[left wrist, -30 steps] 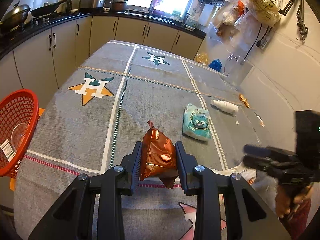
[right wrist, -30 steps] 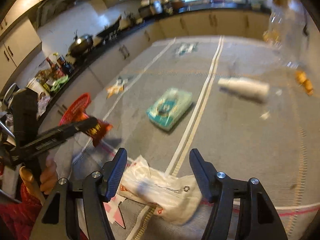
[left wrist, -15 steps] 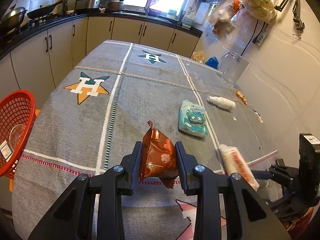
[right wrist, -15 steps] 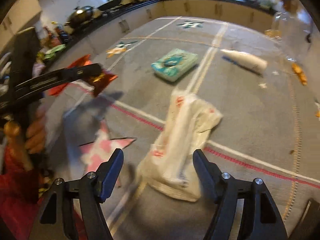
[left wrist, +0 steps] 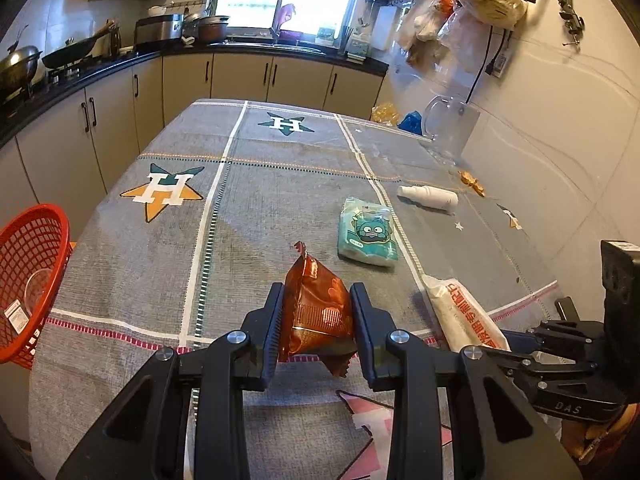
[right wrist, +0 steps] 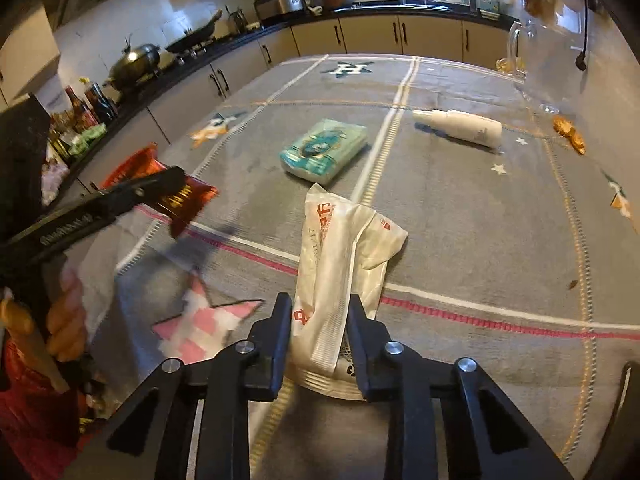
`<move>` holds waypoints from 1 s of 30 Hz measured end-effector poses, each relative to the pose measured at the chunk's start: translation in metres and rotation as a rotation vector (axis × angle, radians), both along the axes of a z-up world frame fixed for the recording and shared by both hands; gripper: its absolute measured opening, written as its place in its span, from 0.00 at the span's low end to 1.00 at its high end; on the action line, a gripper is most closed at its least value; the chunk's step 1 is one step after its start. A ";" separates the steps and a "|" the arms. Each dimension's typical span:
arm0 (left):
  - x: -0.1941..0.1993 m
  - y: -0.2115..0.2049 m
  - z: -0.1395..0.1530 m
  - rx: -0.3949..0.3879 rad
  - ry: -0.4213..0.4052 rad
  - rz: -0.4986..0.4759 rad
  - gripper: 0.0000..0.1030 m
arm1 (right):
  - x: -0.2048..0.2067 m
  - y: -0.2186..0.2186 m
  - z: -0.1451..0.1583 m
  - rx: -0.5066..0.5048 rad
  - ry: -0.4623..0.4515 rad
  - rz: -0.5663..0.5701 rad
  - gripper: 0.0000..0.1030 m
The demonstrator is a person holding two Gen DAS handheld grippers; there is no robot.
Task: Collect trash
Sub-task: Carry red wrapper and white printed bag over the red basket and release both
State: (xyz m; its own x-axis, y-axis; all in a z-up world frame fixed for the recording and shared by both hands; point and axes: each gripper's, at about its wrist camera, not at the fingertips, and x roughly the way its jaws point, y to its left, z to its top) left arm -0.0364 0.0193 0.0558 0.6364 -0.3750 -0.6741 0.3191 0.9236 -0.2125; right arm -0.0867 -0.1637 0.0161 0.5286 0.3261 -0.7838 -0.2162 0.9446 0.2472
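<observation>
My left gripper (left wrist: 316, 300) is shut on an orange-brown snack wrapper (left wrist: 316, 312) and holds it above the table's near edge; the wrapper also shows in the right wrist view (right wrist: 184, 198). My right gripper (right wrist: 318, 312) is shut on a white plastic wrapper with red print (right wrist: 340, 264), which also shows in the left wrist view (left wrist: 460, 316) at the right. A red mesh basket (left wrist: 28, 280) hangs off the table's left edge with a clear cup inside.
On the grey tablecloth (left wrist: 260, 208) lie a teal tissue pack (left wrist: 368, 232), a white bottle (left wrist: 428, 197) and small orange scraps (left wrist: 472, 182). A clear jug (left wrist: 448, 128) stands by the right wall. Kitchen counters with pots run behind and to the left.
My right gripper has closed on the white wrapper, which lay between its open fingers before. The left gripper still holds the orange-brown wrapper and has moved little.
</observation>
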 end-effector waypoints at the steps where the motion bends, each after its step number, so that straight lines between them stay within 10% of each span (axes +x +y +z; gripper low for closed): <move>1: -0.001 0.000 0.001 0.002 -0.004 0.002 0.30 | -0.002 0.001 0.003 0.007 -0.023 -0.004 0.28; 30: -0.014 0.021 0.000 0.091 -0.068 0.100 0.30 | 0.006 0.054 0.031 0.075 -0.135 0.049 0.28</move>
State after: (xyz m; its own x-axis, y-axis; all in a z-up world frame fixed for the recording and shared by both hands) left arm -0.0505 0.0402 0.0563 0.7129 -0.2462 -0.6567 0.2349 0.9661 -0.1072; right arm -0.0807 -0.1094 0.0472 0.6093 0.4088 -0.6795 -0.2977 0.9121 0.2818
